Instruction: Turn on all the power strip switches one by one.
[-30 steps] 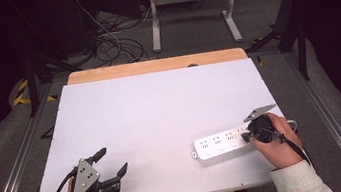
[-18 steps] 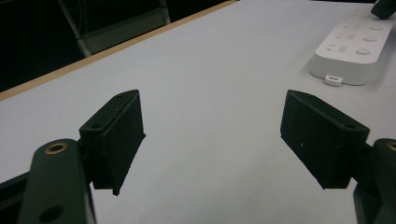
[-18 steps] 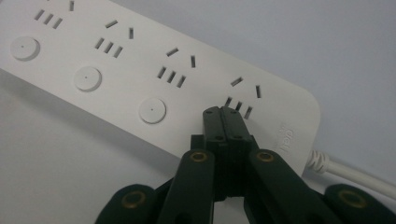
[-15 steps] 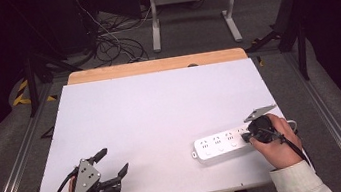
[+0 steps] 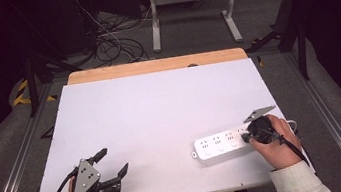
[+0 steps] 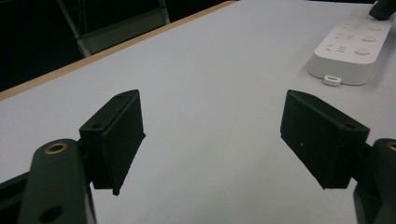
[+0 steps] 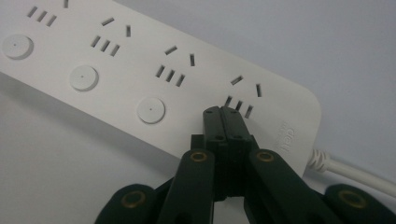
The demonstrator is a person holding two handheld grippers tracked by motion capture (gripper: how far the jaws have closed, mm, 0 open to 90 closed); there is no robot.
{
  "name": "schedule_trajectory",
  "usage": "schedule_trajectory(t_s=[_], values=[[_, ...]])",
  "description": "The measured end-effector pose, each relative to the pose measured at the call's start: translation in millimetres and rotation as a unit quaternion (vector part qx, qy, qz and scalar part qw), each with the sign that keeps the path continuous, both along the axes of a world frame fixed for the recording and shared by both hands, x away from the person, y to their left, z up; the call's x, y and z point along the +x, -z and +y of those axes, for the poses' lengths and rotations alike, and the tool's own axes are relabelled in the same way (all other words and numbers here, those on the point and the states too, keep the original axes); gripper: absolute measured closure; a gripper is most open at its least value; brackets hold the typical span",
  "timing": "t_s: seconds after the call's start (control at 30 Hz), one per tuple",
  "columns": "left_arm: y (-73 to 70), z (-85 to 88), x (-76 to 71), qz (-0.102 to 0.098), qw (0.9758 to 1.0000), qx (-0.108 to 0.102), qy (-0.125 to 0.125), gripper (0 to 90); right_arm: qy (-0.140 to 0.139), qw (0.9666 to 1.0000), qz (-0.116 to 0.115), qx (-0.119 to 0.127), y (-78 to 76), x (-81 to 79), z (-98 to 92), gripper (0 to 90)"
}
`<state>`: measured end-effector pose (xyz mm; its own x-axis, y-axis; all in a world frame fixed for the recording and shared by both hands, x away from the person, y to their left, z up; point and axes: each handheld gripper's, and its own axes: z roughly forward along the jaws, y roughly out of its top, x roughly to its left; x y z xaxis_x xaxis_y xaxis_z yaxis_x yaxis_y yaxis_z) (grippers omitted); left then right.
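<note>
High view: a white power strip (image 5: pixel 223 143) lies near the front right of a white table (image 5: pixel 160 112). The right gripper (image 5: pixel 246 137) rests on the strip's right end, held by a hand. The left gripper (image 5: pixel 112 163) sits well apart at the front left, jaws spread, holding nothing

Left gripper view: both black jaws stand wide over bare table; the power strip (image 6: pixel 352 49) lies far off at upper right

Right gripper view: the right gripper (image 7: pixel 223 111), jaws pressed together, tips on the strip (image 7: pixel 140 70) where the fourth switch button would be, below the last socket. Three round buttons (image 7: pixel 151 110) sit uncovered

Judgement: a switch press looks under way; the other buttons seem left to do
</note>
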<state>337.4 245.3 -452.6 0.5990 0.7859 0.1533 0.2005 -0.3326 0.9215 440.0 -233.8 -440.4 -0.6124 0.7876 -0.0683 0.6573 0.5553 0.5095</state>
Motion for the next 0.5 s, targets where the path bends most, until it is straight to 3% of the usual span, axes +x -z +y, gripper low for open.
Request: schedule_trajectory(t_s=[0.07,0.13,0.23,0.5], values=[[0.1,0.2,0.4,0.000,1.0000,0.001,0.000,22.1,0.000,1.0000,-0.003,-0.001,-0.8,-0.2,0.9,90.0],[0.3,0.2,0.8,0.001,1.0000,-0.001,-0.002,22.1,-0.009,0.9993,-0.024,0.027,-3.5,-3.6,-0.1,90.0],[0.1,1.0,2.5,0.000,1.0000,0.002,-0.004,22.1,-0.021,0.9976,-0.045,0.049,-13.5,-9.5,1.2,90.0],[0.2,-0.4,0.9,-0.001,1.0000,0.002,-0.003,22.1,-0.046,0.9961,-0.047,0.058,-17.2,-15.1,8.6,90.0]])
